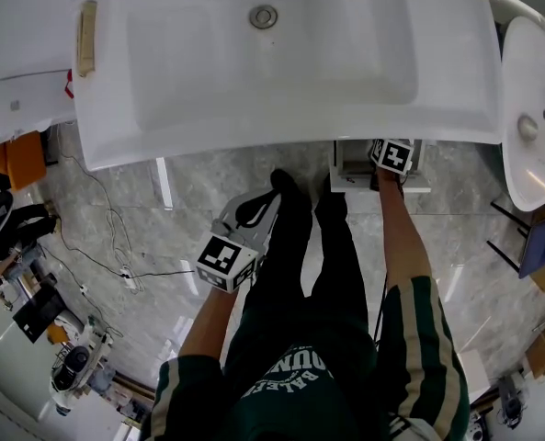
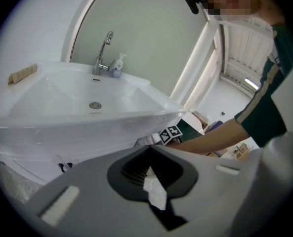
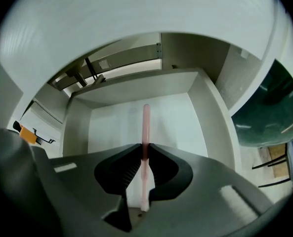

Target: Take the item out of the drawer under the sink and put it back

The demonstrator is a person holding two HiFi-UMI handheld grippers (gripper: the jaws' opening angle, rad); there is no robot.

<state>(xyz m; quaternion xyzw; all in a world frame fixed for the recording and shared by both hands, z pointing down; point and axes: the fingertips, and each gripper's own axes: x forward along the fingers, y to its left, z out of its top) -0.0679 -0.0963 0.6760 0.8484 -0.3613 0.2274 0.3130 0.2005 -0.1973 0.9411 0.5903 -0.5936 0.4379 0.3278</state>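
Observation:
A thin pink stick-like item (image 3: pixel 146 125) stands between the jaws of my right gripper (image 3: pixel 145 149), which is shut on it. It points into the open white drawer (image 3: pixel 178 120) under the sink. From the head view, the right gripper (image 1: pixel 389 160) reaches down into that drawer (image 1: pixel 349 169) just below the sink's front edge (image 1: pixel 281 141). My left gripper (image 1: pixel 270 197) hangs over the floor by the person's legs, shut with nothing in it. In its own view the left gripper (image 2: pixel 148 150) faces the sink (image 2: pixel 87 110), and the right gripper's marker cube (image 2: pixel 170 132) shows beyond it.
A faucet (image 2: pixel 103 53) and a soap bottle (image 2: pixel 117 65) stand at the back of the sink. A brush (image 1: pixel 87 37) lies on its left rim. A second white basin (image 1: pixel 529 127) is at the right. Cables (image 1: pixel 107 246) trail over the marble floor at the left.

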